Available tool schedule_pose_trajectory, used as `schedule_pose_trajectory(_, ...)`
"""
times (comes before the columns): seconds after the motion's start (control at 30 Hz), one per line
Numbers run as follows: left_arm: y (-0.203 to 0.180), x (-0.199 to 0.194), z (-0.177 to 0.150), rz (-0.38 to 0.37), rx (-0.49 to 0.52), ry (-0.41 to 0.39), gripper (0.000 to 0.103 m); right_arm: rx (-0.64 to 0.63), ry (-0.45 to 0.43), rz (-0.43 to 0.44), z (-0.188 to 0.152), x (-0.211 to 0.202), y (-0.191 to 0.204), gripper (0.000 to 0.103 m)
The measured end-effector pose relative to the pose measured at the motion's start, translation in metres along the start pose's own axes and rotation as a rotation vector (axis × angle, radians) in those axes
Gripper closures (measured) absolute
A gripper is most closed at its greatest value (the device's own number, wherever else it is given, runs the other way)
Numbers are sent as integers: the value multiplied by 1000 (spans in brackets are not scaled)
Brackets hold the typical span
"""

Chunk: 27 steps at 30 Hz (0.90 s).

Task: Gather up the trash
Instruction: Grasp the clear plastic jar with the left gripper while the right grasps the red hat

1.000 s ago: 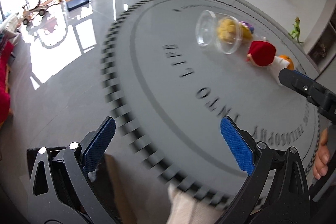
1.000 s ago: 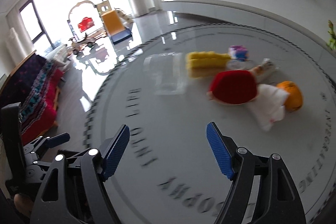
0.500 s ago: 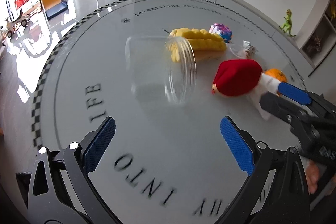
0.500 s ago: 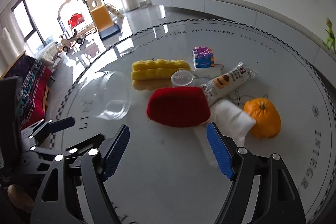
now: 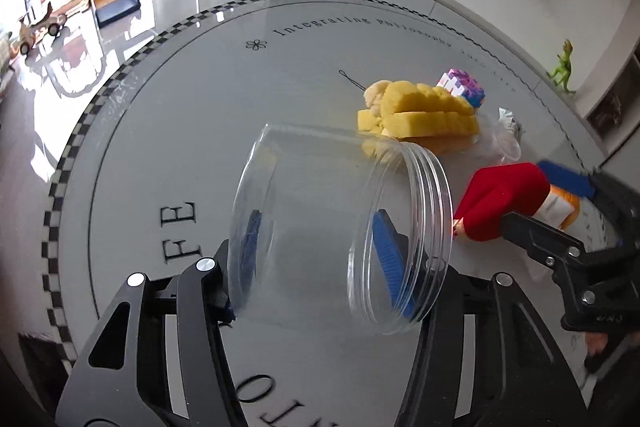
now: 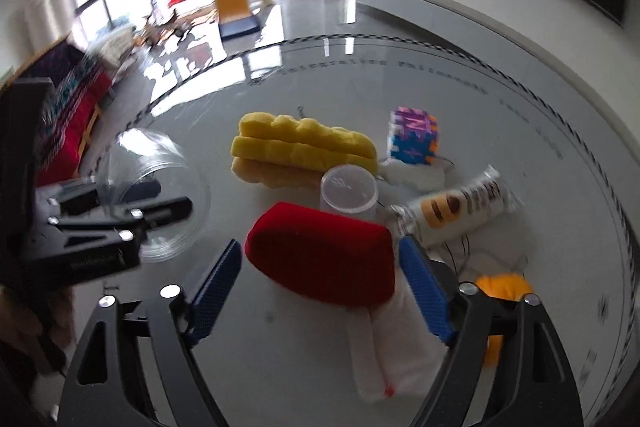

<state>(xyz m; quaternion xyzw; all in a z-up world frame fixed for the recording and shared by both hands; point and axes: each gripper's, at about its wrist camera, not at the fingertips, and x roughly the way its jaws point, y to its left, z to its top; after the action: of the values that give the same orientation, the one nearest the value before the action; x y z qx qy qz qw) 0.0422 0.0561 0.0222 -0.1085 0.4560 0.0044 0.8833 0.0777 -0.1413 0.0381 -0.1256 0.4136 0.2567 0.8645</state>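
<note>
Clear jar (image 5: 340,223) between left hand-held gripper (image 5: 320,251) pads

On the worktop (image 6: 520,99): jar (image 5: 340,223) on its side at left, sponge (image 6: 304,147) behind the lid (image 6: 349,189), toy cube (image 6: 414,141) right of sponge, snack packet (image 6: 460,209) and pumpkin (image 6: 502,287) further right, hat (image 6: 320,253) nearest.

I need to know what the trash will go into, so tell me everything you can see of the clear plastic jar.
The clear plastic jar is a wide, transparent tub with a ridged, threaded mouth and no lid on it. It looks empty. It lies tipped on its side on the round table, mouth towards the red item. The left claw brackets it, one blue pad on each side, its jaws closing around the jar; whether the pads press yet is unclear. The yellow sponge lies just beyond it.
</note>
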Motion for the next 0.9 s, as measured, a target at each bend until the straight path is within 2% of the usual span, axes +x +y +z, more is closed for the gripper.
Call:
schedule_pose_trajectory(0.07, 4, -1, 0, -15, -3, 1, 49, -28, 11, -4, 2, 6, 0, 17)
schedule_pose_trajectory(0.17, 8, -5, -2, -22, 2, 3, 50, -34, 43, 46, 2, 10, 0, 19)
schedule_pose_trajectory(0.23, 10, -6, -3, -26, 2, 5, 50, -68, 50, 28, -2, 10, 7, 26)
schedule_pose_trajectory(0.4, 12, -13, -8, -26, 6, -7, 50, -130, 55, 14, -6, 1, 26, 31)
schedule_pose_trajectory(0.47, 13, -19, -11, -23, 4, -16, 51, -141, 54, 15, -9, -4, 34, 39)
schedule_pose_trajectory(0.57, 15, -29, -15, -23, 3, -28, 51, -98, 51, 61, -10, -12, 36, 57)
schedule_pose_trajectory(0.67, 19, -38, -19, -20, 1, -37, 51, -90, 60, 81, -14, -16, 41, 62)
schedule_pose_trajectory(0.9, 31, -56, -37, -22, -25, -49, 51, 40, 38, 130, -21, -32, 48, 66)
